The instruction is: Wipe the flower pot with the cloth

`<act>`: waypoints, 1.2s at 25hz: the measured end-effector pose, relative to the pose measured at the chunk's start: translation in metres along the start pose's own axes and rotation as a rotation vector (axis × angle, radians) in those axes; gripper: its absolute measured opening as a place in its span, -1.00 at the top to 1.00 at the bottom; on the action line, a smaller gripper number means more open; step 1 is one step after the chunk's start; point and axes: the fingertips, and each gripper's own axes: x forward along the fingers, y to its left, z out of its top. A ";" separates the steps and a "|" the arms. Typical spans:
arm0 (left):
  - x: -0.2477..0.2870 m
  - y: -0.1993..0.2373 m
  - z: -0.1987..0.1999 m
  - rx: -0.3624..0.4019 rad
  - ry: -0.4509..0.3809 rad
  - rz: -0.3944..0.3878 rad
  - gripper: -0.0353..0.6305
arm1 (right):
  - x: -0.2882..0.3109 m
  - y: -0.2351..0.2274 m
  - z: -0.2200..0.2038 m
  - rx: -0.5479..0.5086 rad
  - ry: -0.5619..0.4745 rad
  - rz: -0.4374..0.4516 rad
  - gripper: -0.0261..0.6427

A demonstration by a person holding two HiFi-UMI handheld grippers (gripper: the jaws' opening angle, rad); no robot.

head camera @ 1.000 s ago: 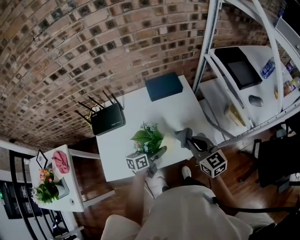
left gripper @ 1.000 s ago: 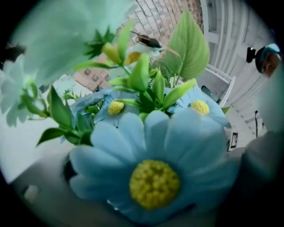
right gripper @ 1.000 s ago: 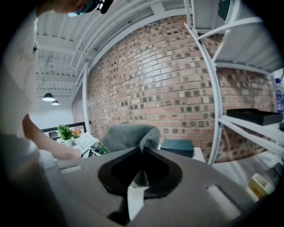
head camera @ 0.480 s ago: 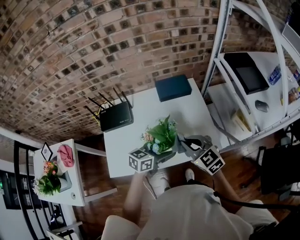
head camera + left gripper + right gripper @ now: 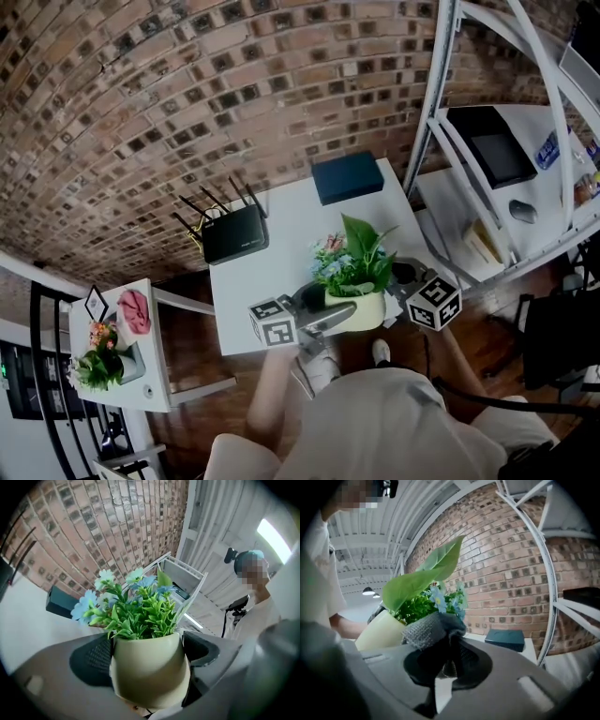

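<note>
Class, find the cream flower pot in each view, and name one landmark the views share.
Head view: the cream flower pot sits just below centre.
Left gripper view: the pot fills the bottom centre.
Right gripper view: the pot is lower left, beside the grey cloth.
Shared landmark: the dark blue box.

Your right gripper (image 5: 449, 663) pinches the grey cloth (image 5: 427, 631), bunched just beside the cream pot (image 5: 378, 633) at left. Beyond, a dark box (image 5: 505, 640) lies on the white table (image 5: 530, 649) below the brick wall (image 5: 506, 573).
</note>
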 end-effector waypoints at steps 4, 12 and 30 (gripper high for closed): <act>0.003 -0.008 0.005 -0.072 -0.065 -0.016 -0.58 | -0.005 0.001 0.007 0.096 -0.060 0.006 0.90; -0.003 -0.020 0.021 -0.345 -0.317 -0.155 -0.57 | -0.006 0.011 0.004 0.205 -0.108 0.071 0.90; -0.008 -0.021 0.081 -0.534 -0.666 -0.215 -0.57 | 0.000 0.041 0.011 0.203 -0.191 0.147 0.90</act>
